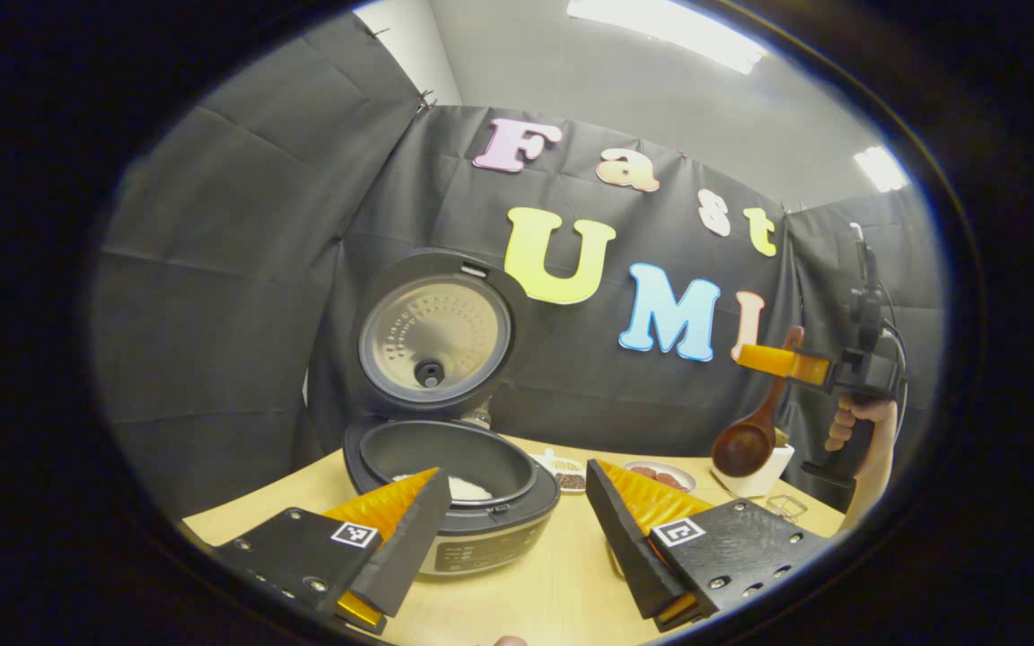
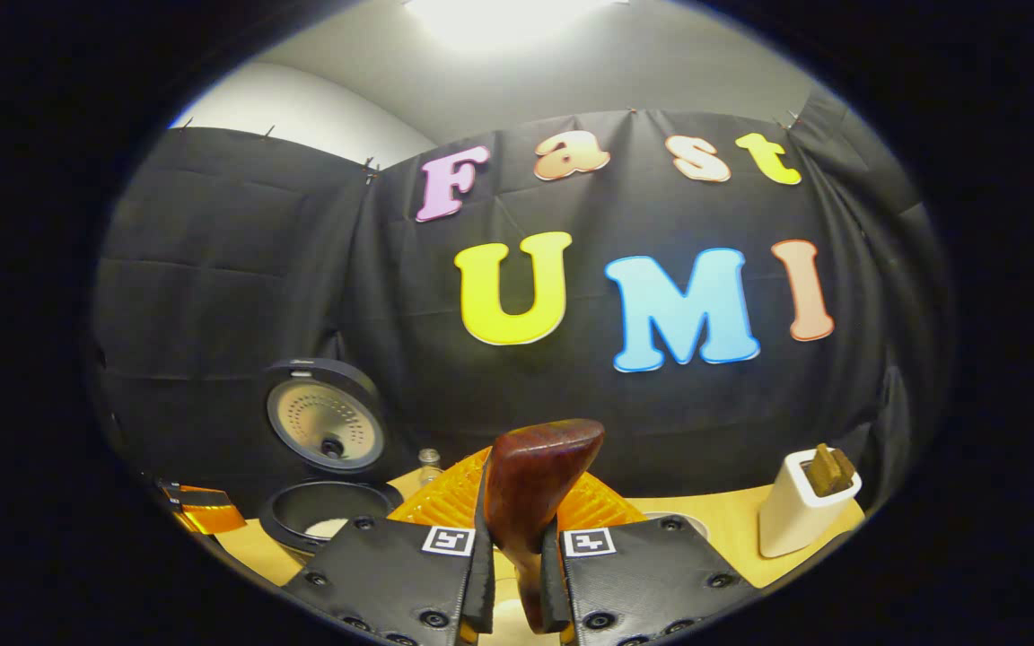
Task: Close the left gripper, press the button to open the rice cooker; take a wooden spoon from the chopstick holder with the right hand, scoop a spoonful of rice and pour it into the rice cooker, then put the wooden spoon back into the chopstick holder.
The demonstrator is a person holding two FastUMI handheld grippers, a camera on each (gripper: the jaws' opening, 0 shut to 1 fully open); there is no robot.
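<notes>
The rice cooker (image 1: 481, 529) stands on the table with its lid (image 1: 434, 336) raised, and white rice lies in its dark pot (image 1: 468, 487). My left gripper (image 1: 512, 480) is open just in front of the cooker, one finger on each side of it. Off to the right, my right gripper (image 1: 786, 362) is held by a hand (image 1: 858, 431) and is shut on a wooden spoon (image 1: 746, 440), whose bowl hangs down just above the white chopstick holder (image 1: 761, 474). In the right gripper view the spoon handle (image 2: 535, 475) stands clamped in my right gripper (image 2: 521, 538).
Two small plates of beans (image 1: 571, 477) (image 1: 661, 474) sit behind the cooker, with a small glass bottle (image 2: 430, 462) at the wall. The chopstick holder (image 2: 802, 502) holds another wooden piece. The light wooden table (image 1: 535, 592) ends close below the grippers.
</notes>
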